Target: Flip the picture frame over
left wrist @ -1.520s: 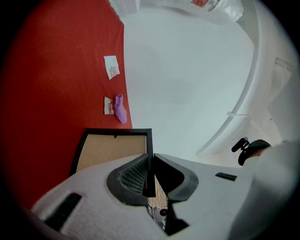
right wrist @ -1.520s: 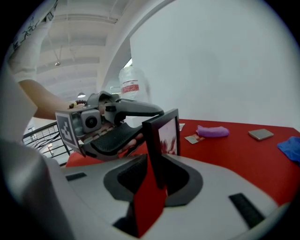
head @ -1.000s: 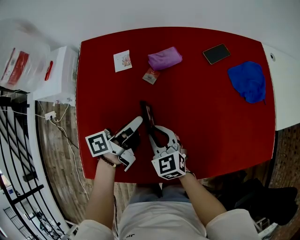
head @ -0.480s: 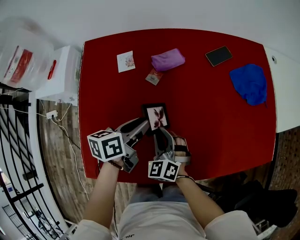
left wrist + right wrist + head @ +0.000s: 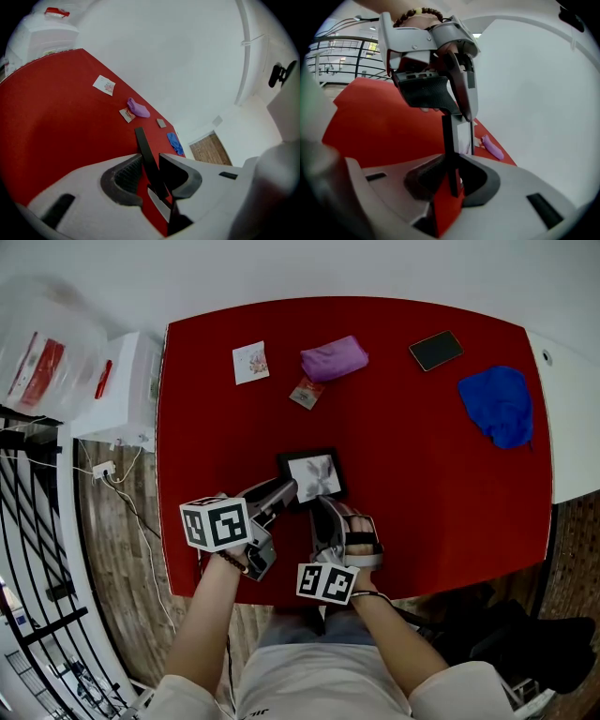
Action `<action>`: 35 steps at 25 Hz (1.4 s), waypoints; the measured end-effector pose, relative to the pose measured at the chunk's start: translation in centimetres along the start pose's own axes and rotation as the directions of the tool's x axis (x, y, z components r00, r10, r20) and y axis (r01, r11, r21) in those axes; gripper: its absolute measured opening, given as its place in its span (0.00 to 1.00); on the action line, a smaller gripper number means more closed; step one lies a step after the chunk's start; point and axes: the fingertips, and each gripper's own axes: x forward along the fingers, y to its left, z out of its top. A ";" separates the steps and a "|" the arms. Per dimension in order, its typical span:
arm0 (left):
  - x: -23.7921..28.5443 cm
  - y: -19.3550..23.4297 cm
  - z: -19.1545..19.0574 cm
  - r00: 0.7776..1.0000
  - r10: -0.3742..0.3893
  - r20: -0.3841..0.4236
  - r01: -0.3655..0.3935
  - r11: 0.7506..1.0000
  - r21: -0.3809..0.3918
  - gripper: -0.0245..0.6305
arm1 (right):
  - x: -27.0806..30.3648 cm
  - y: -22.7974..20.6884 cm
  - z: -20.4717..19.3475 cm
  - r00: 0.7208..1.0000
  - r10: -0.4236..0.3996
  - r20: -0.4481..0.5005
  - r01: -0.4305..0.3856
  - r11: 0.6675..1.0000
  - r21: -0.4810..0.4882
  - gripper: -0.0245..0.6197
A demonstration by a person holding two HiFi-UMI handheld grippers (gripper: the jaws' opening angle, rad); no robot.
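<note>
The black picture frame (image 5: 312, 477) rests picture side up on the red table (image 5: 431, 493), near its front edge. My left gripper (image 5: 287, 490) is at the frame's left edge. In the left gripper view that edge (image 5: 142, 143) runs between the jaws of the left gripper (image 5: 149, 161), which are opening, with a gap at one pad. My right gripper (image 5: 325, 506) holds the frame's near edge. In the right gripper view the right gripper (image 5: 451, 171) is shut on the frame (image 5: 449, 136), and the left gripper (image 5: 457, 110) shows at the frame's far end.
Along the table's far side lie a white card (image 5: 250, 362), a purple pouch (image 5: 329, 358), a small packet (image 5: 306, 392) and a dark phone (image 5: 435, 350). A blue cloth (image 5: 497, 404) sits at the right. A white cabinet (image 5: 112, 390) stands left of the table.
The frame stood on edge a second ago; it has tipped over and now shows its picture upward. Both grippers rolled with it, and the left jaws have widened.
</note>
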 end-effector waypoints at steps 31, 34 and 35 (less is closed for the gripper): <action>0.8 6.4 -3.6 0.987 0.082 -0.140 -0.081 0.997 0.013 0.16 | 3.4 -2.7 -7.9 0.942 0.331 -0.062 -0.139 0.549 0.824 0.15; 1.4 6.7 -4.0 0.976 0.144 -0.163 -0.130 0.987 0.091 0.16 | 2.9 -3.0 -8.1 0.948 0.297 -0.113 -0.093 0.600 0.795 0.14; 1.6 6.7 -4.1 0.973 0.160 -0.166 -0.143 0.984 0.108 0.16 | 2.8 -3.1 -8.3 0.950 0.286 -0.126 -0.078 0.608 0.790 0.14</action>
